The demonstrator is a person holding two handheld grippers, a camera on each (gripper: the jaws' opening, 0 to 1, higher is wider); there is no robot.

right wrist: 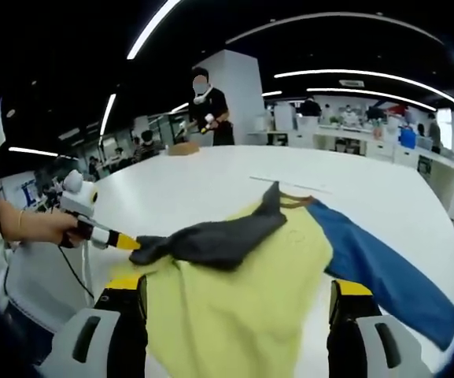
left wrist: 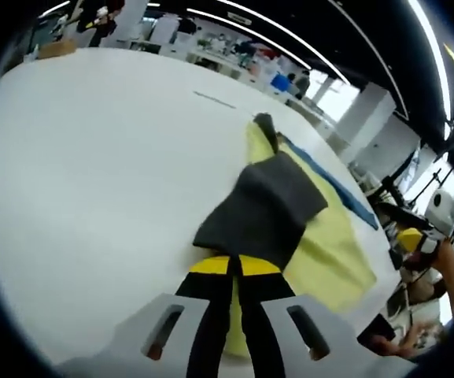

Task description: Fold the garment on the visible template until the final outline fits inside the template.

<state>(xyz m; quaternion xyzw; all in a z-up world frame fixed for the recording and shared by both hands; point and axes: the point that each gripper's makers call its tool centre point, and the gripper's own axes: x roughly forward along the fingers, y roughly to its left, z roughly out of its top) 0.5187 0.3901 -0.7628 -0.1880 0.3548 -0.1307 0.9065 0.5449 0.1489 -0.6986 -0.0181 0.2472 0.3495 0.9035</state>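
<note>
In the left gripper view, the left gripper (left wrist: 234,264) has its yellow-tipped black jaws pressed together on the edge of the grey sleeve (left wrist: 262,209) of the shirt (left wrist: 333,252). The sleeve runs away from the jaws across the yellow body of the shirt, which lies spread on the white table (left wrist: 93,173). A blue sleeve (left wrist: 341,189) lies along the far side of the yellow cloth. At the right edge, a person's hand (left wrist: 400,342) holds the other tool.

In the right gripper view, the right gripper (right wrist: 238,303) has its jaws standing wide apart, one on each side of the near edge of the yellow shirt (right wrist: 234,291), which lies between them on the table (right wrist: 211,177). The grey sleeve (right wrist: 211,240) stretches across the shirt toward the left, where the left gripper (right wrist: 128,242) grips its end, held by a hand (right wrist: 42,228). The blue sleeve (right wrist: 384,276) lies to the right, reaching toward the table's edge. A person (right wrist: 207,106) stands beyond the table.
</note>
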